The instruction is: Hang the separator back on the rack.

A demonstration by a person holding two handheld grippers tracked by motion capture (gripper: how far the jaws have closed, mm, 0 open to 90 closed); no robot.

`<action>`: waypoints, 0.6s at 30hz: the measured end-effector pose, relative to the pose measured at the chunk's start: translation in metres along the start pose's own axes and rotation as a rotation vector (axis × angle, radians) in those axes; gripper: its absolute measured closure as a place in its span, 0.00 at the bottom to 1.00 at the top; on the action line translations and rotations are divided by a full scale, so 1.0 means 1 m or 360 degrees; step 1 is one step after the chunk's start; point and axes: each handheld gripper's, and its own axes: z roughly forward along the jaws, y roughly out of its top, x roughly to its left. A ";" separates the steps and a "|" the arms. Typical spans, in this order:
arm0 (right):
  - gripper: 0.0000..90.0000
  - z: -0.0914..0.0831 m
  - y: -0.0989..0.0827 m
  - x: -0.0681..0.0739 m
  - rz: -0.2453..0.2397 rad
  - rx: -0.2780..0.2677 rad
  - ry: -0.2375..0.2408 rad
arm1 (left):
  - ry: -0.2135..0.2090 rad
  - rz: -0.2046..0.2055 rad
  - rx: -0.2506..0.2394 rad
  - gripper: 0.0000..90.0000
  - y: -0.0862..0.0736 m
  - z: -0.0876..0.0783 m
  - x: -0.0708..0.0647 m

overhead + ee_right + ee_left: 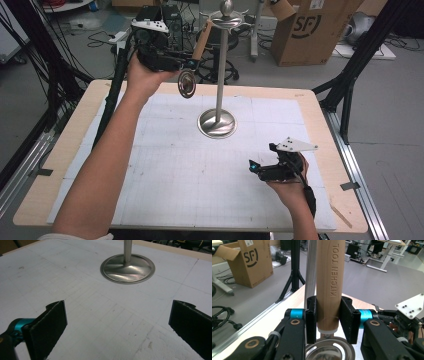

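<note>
At the left of the high view, our left gripper (186,64) is raised above the far left part of the worktop (60,150). Its fingers (311,320) are clenched on the kitchen tool (329,285), pressing on either side of the wooden handle close to its lower end. The handle runs up and away from the fingers, tilted so that its top leans toward the crown of the metal stand (220,75); the tool's round metal head (187,83) hangs just below the grip, clear of the worktop.

The relation that matters is between the top of the handle and the hooks (227,19) at the stand's crown. In the high view the handle's upper end looks right up against that crown, though we cannot tell whether it touches or hangs from anything there. We judge that the left hand, much the nearer one, is the one to bring the tool onto a hook.

The tool has a pale, smooth wooden handle with "KITCHEN TOOL" stamped along it, a short white collar below, then a shiny disc with cut-out openings. The stand's pole rises just behind the handle in the left gripper view.

To the right, our right gripper (260,167) rests low near the worktop's near right corner, well apart from the stand's base (127,268), its fingers (47,326) spread wide with nothing between them.
</note>
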 end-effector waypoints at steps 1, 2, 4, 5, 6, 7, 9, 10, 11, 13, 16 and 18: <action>0.00 0.000 0.000 0.000 -0.0003 -0.0003 0.0000 | -0.0002 0.0002 0.0010 0.77 0.000 0.001 0.001; 0.00 0.000 0.000 0.000 -0.0003 -0.0003 0.0000 | -0.0003 0.0000 0.0009 0.77 0.000 0.002 0.001; 0.00 0.000 0.000 0.000 -0.0004 -0.0002 -0.0001 | -0.0017 -0.0007 0.0017 0.77 0.000 0.004 0.002; 0.00 0.000 0.000 0.000 -0.0003 0.0002 0.0001 | -0.0011 -0.0007 0.0027 0.77 0.000 0.005 0.002; 0.00 0.000 0.000 0.000 -0.0003 0.0002 0.0001 | -0.0011 -0.0007 0.0027 0.77 0.000 0.005 0.002; 0.00 0.000 0.000 0.000 -0.0002 0.0004 0.0000 | -0.0019 -0.0010 0.0032 0.77 0.001 0.005 0.002; 0.00 0.000 0.000 0.000 -0.0003 0.0004 -0.0002 | -0.0032 -0.0021 0.0039 0.77 0.001 0.006 0.003; 0.00 0.000 0.000 0.000 -0.0007 -0.0001 -0.0002 | -0.0034 -0.0025 0.0047 0.77 0.001 0.006 0.003; 0.00 0.001 0.000 0.000 -0.0016 -0.0004 -0.0005 | -0.0046 -0.0054 0.0045 0.77 0.000 0.008 0.004; 0.00 0.001 0.000 0.000 -0.0012 0.0001 -0.0004 | -0.0062 -0.0063 0.0056 0.76 0.001 0.009 0.006; 0.00 0.002 -0.001 0.001 -0.0016 0.0010 -0.0005 | -0.0057 -0.0058 0.0068 0.76 0.002 0.010 0.008; 0.00 0.002 -0.001 0.001 -0.0022 0.0014 -0.0001 | -0.0062 -0.0063 0.0070 0.76 0.002 0.011 0.008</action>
